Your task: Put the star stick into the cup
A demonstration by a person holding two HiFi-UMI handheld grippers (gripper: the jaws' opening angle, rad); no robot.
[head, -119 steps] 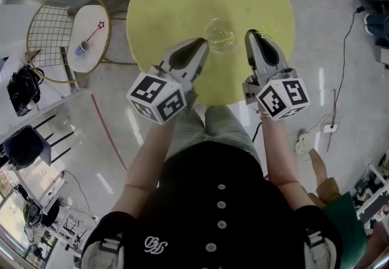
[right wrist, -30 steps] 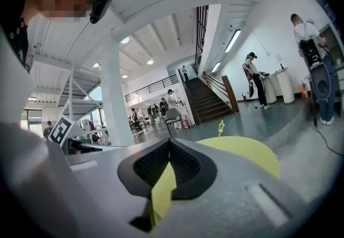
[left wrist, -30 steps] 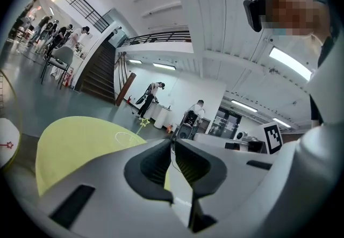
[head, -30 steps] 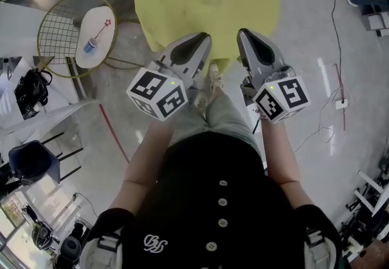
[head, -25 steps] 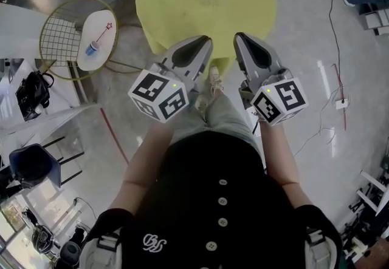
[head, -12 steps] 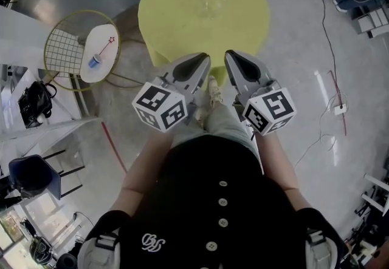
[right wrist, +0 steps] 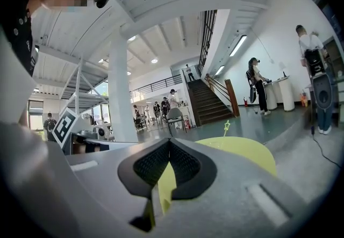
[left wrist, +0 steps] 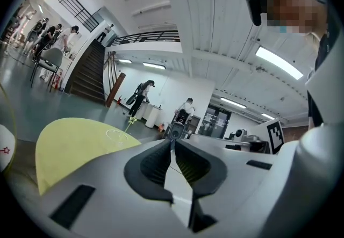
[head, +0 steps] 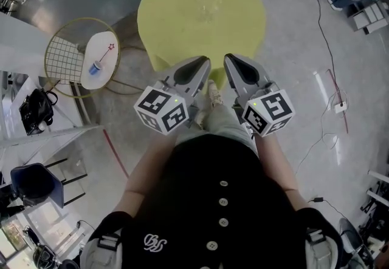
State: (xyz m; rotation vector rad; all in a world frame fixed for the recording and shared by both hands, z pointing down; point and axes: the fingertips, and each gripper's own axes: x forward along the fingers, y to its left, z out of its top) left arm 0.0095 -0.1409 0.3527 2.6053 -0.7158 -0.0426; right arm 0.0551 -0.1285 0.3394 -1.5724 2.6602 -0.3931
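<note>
One clear cup (left wrist: 116, 135), barely visible, star stick (left wrist: 129, 123) faint

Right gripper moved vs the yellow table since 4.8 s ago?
Yes. The right gripper pulled back toward the person: from beside the cup to the yellow table's near edge.

Yellow table (head: 164, 13), yellow-green star stick (right wrist: 227, 125) (grey floor (head: 292, 79))

The only lettering I find is a small white script monogram (head: 150, 241) on my black top (head: 213, 201), perhaps two looped letters, too small to read surely. The cube (head: 161, 108) on my left gripper (head: 201, 62) and the cube (head: 268, 112) on my right gripper (head: 230, 59) bear only black-and-white square markers.
</note>
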